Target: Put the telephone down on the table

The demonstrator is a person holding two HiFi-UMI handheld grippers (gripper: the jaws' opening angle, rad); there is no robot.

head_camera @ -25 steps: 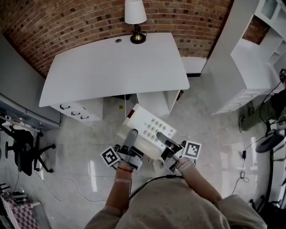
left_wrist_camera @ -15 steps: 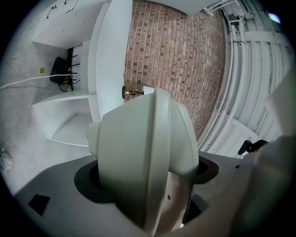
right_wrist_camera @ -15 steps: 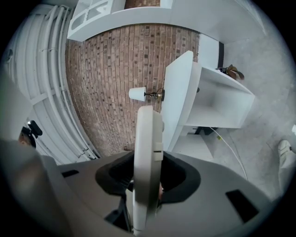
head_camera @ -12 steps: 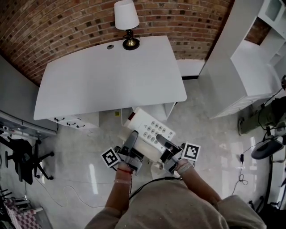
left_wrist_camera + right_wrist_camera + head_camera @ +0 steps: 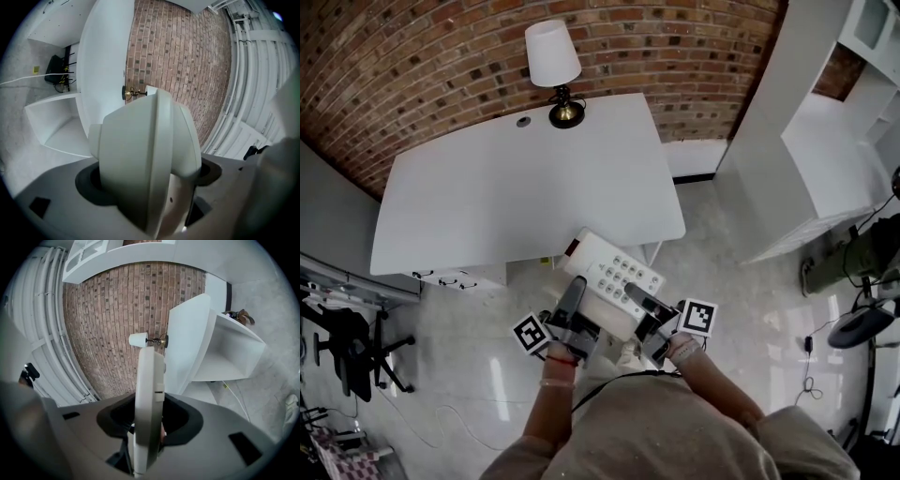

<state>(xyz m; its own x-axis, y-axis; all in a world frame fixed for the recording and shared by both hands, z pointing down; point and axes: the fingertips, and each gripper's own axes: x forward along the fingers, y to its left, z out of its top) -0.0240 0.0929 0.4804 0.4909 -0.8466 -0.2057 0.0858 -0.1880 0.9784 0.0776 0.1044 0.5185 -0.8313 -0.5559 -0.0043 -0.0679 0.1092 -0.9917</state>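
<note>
Telephone (image 5: pixel 615 269), clamped by left tool (image 5: pixel 574 292), right tool (image 5: pixel 639 300)

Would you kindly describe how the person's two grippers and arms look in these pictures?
The left gripper and right gripper are dark grey with long slim jaws. Each carries a white cube with black square markers. A black cable runs back from them. The left wrist wears a red band; the beige top leaves the forearms uncovered.
</note>
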